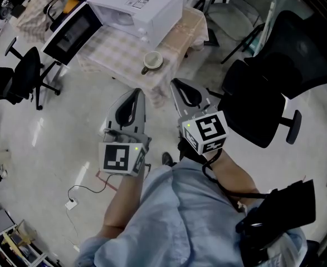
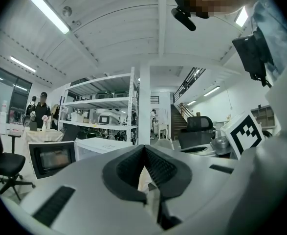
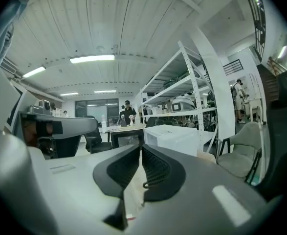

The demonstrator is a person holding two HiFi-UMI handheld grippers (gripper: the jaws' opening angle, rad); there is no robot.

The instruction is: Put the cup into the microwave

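A pale cup (image 1: 152, 60) with a handle stands near the front edge of a small table with a checked cloth (image 1: 116, 52). Behind it sits the white microwave (image 1: 136, 7), its dark door (image 1: 73, 33) swung open to the left. My left gripper (image 1: 136, 92) and right gripper (image 1: 174, 83) are held side by side, short of the table and pointing at it. Both are shut with nothing in them. In the left gripper view the jaws (image 2: 144, 148) meet over the microwave (image 2: 97, 148). The right gripper (image 3: 140, 148) also faces the microwave (image 3: 175, 133).
A black office chair (image 1: 274, 88) stands close on the right, another (image 1: 27, 74) at the left, and a grey chair (image 1: 238, 10) behind the table. A cable and plug (image 1: 79, 193) lie on the floor. Metal shelving (image 2: 104, 106) and people stand far back.
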